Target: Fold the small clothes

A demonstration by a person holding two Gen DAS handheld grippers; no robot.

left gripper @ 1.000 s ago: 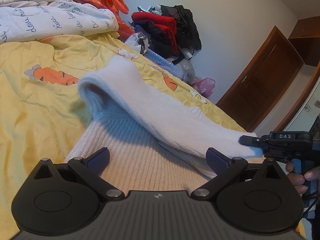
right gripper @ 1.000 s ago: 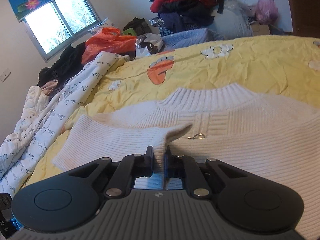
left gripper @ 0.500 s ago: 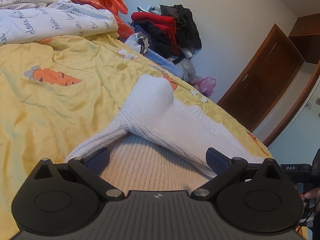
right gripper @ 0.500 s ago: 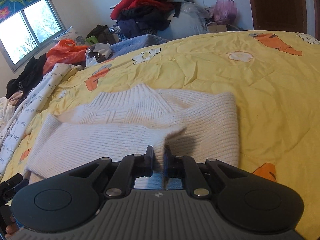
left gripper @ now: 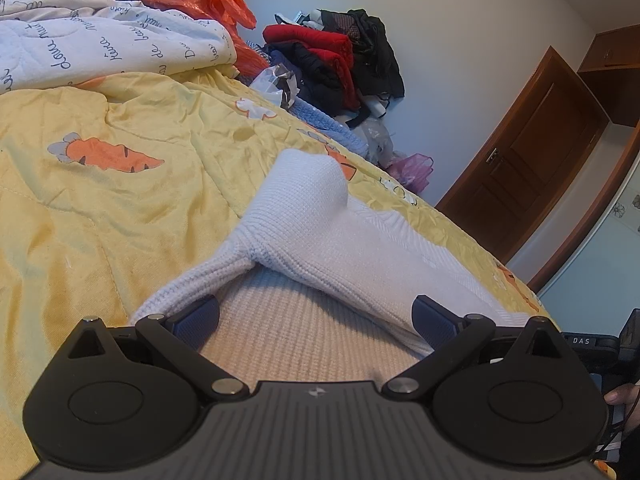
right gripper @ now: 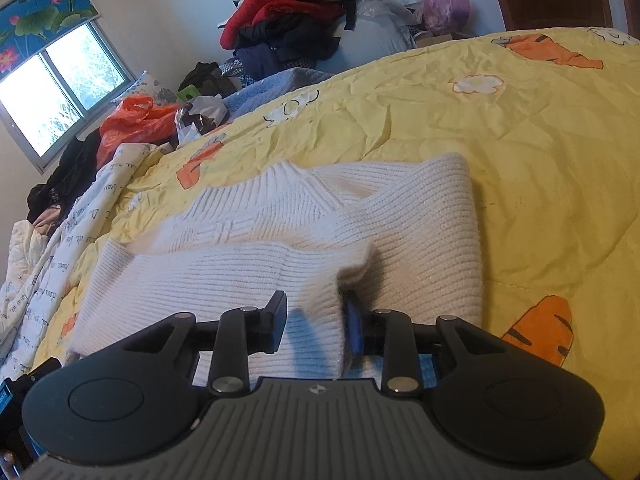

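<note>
Lying on 1 yellow carrot-print quilt (right gripper: 500, 128) is 1 white knit sweater (right gripper: 248, 248), both sleeves folded across its body. The left gripper (left gripper: 316, 320) hovers over it, 2 fingers spread wide. The right gripper (right gripper: 314, 322) has 2 fingers parted around the sleeve cuff.

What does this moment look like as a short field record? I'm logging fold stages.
garment: white knit sweater, lying on the yellow carrot-print quilt
fold state: sleeve laid across the body, right side folded in
left gripper: fingers wide apart over the sweater, holding nothing
right gripper: fingers parted, sleeve end between them, not pinched
background: clothes pile by the wall
</note>
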